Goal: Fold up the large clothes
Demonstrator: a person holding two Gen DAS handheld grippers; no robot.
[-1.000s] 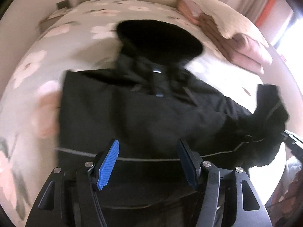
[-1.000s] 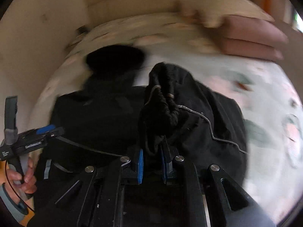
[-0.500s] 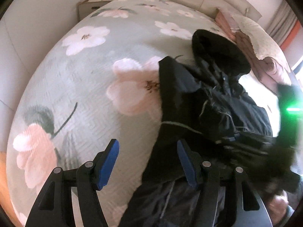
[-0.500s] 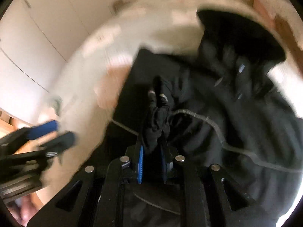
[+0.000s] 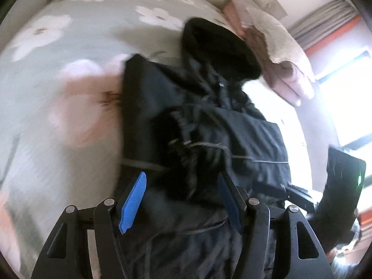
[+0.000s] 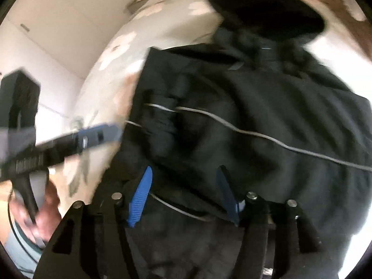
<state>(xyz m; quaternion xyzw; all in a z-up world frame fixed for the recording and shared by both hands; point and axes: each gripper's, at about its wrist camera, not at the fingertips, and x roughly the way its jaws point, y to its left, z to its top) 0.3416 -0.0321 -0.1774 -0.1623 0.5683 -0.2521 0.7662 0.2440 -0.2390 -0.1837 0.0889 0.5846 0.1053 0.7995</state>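
A black hooded jacket (image 5: 232, 134) lies on the floral bedspread (image 5: 58, 97), its hood (image 5: 220, 51) at the far end. One sleeve is folded across the body, its cuff (image 6: 162, 121) resting near the jacket's left edge. My left gripper (image 5: 181, 176) hovers open over the jacket's lower part, nothing between its blue pads. My right gripper (image 6: 184, 170) points down at the jacket (image 6: 267, 116); its jaws are opening and the pads press on nothing. The left gripper's fingers (image 6: 100, 134) show blurred at the left of the right wrist view.
Pink folded blankets and a cream pillow (image 5: 286, 79) are stacked at the head of the bed on the right. A bright window (image 5: 344, 107) lies beyond. The right tool's black body (image 5: 344, 181) sits by the jacket's right side. A hand (image 6: 44, 209) grips the left tool's handle.
The right gripper carried the sleeve leftward across the jacket, lowered it and let go, jaws spreading. The left gripper swung from the bare bedspread back over the jacket.
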